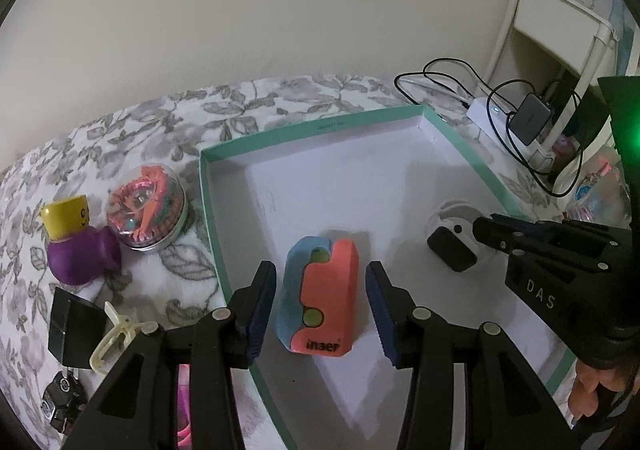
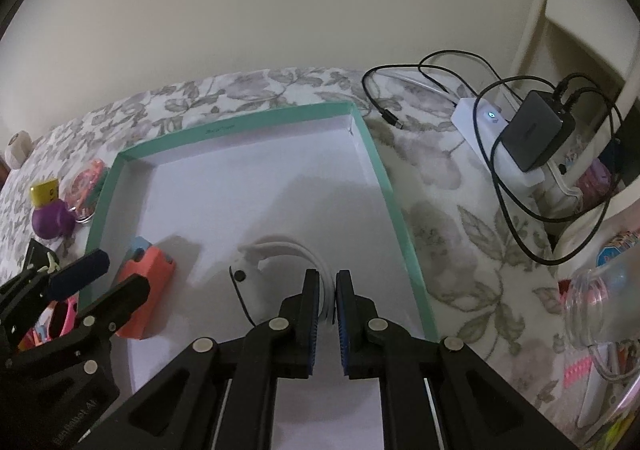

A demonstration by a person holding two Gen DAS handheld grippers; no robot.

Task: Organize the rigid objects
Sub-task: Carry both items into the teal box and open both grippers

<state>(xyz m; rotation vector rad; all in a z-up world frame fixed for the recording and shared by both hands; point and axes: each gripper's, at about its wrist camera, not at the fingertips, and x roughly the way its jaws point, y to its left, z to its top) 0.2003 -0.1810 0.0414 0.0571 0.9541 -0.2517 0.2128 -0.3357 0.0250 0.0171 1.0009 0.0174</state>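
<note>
A teal-rimmed box lid (image 1: pixel 312 127) with a white floor lies on the flowered bedspread; it also shows in the right wrist view (image 2: pixel 236 125). A coral and blue toy block (image 1: pixel 320 298) lies inside it, between the open fingers of my left gripper (image 1: pixel 320 310), untouched; the block shows in the right wrist view (image 2: pixel 146 290) too. My right gripper (image 2: pixel 328 314) is shut on the white strap of a smartwatch (image 2: pixel 276 266) that rests in the lid. In the left wrist view the watch (image 1: pixel 454 242) sits at the right gripper's tips (image 1: pixel 486 234).
Left of the lid lie a purple and yellow toy (image 1: pixel 74 246), a round tin of coloured bands (image 1: pixel 148 205), a black cube (image 1: pixel 74 330) and a cream clip (image 1: pixel 114 336). A white power strip with black charger and cables (image 2: pixel 516 133) lies at the right. A clear bottle (image 2: pixel 596 306) stands nearby.
</note>
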